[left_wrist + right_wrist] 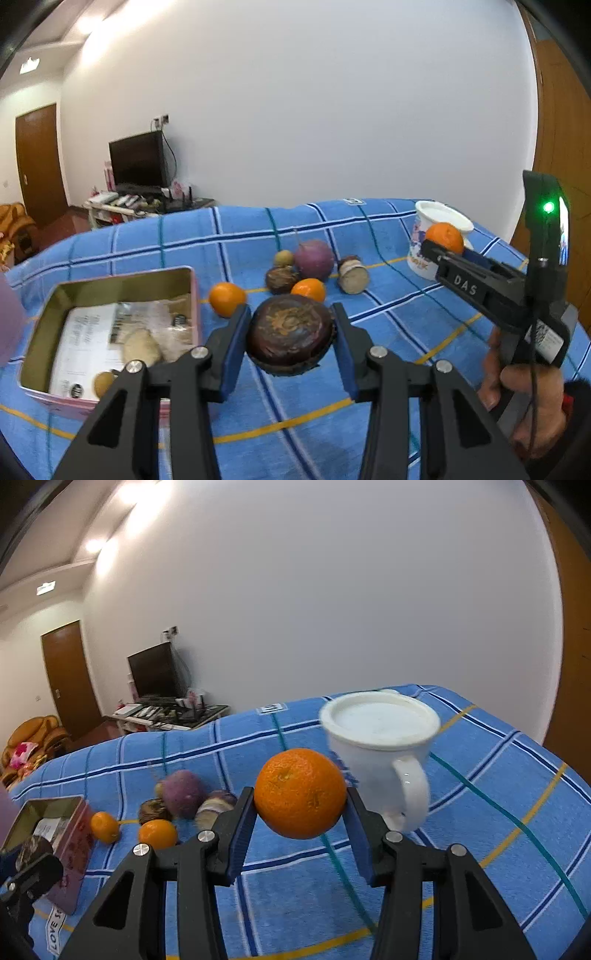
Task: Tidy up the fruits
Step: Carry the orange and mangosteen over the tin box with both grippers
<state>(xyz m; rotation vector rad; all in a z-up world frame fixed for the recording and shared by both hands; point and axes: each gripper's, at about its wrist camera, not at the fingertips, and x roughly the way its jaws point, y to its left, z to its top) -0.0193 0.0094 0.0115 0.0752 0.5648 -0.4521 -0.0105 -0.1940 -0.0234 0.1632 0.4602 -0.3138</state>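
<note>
Blue pads on both grippers are clamped on fruit, both lifted clear of the blue checked cloth (388,314). The surface under it looks like a bed or a bench, can't tell which.

Left gripper (290,334): jaws part-way closed, pinching a dark brown-purple fruit, likely a mangosteen (290,334), pads pressing its two sides. Tin (110,284) sits just left of and slightly beyond this gripper, open, with paper and a few small pale items inside. Likely step: carry the mangosteen over the tin and drop it in. To do it well: keep the pinch steady, move left until the fruit is over the tin's open middle and not the near rim, lower it inside the walls, then spread the jaws. The fruit is round and may roll, so release low.

Right gripper (300,799): jaws part-way closed, pinching an orange (300,799) at its widest part. Mug (380,753) stands just beyond and right of it, mouth up, handle facing the gripper. Likely target is the mug. Whether the orange fits the mouth is a close call, so centre it over the rim before letting go and don't nudge the handle.

Remaining fruit lies ahead of the left gripper in a loose cluster: two oranges (226,298), a purple round one (314,259), a dark brown one (280,279), a small tan one (283,257), and a cut pale piece (353,275). All apart from both grippers.
</note>
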